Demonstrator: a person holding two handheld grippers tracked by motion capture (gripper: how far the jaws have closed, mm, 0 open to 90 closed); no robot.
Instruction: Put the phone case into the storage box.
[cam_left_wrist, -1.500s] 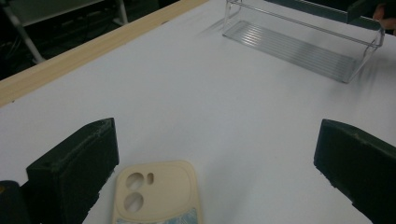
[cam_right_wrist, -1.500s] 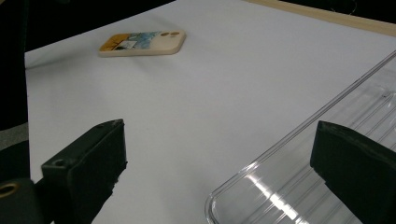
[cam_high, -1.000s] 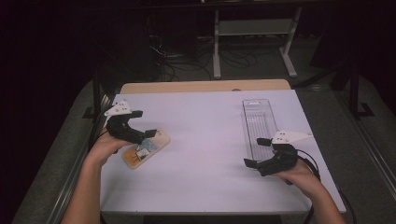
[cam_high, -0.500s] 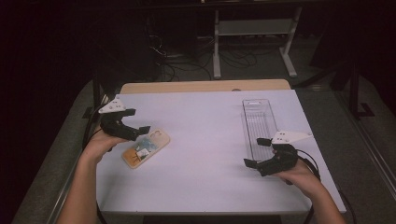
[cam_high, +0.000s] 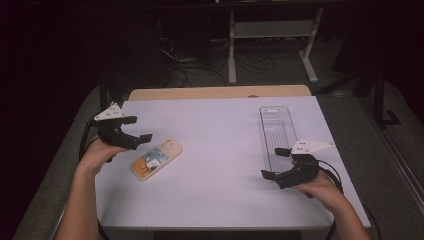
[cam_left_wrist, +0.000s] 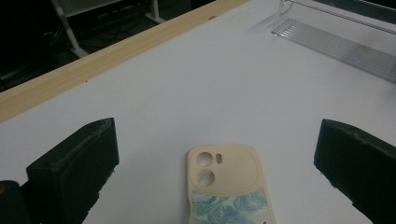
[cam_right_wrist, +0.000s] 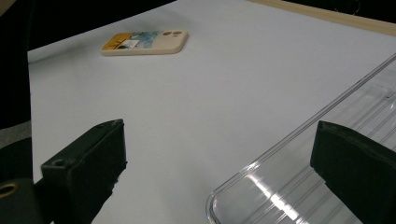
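A cream phone case (cam_high: 156, 159) with a blue and orange pattern lies flat on the white table (cam_high: 220, 130), left of centre. My left gripper (cam_high: 138, 129) is just left of it, open and apart from it. In the left gripper view the case (cam_left_wrist: 226, 186) lies between and a little ahead of the wide-open left gripper (cam_left_wrist: 218, 136). My right gripper (cam_high: 273, 163) is open at the near end of a long clear plastic tray (cam_high: 279, 130). In the right gripper view the right gripper (cam_right_wrist: 222, 137) straddles the tray's corner (cam_right_wrist: 327, 163), with the case (cam_right_wrist: 145, 42) far off.
The tray (cam_left_wrist: 336, 44) is empty and runs front to back on the table's right side. A wooden strip (cam_high: 220, 92) edges the table's far side. Beyond it are a dark floor, cables and a metal stand (cam_high: 270, 35).
My left gripper has drawn back to the left, off the phone case it was over a second ago. The case stays where it was. The right gripper has not moved.
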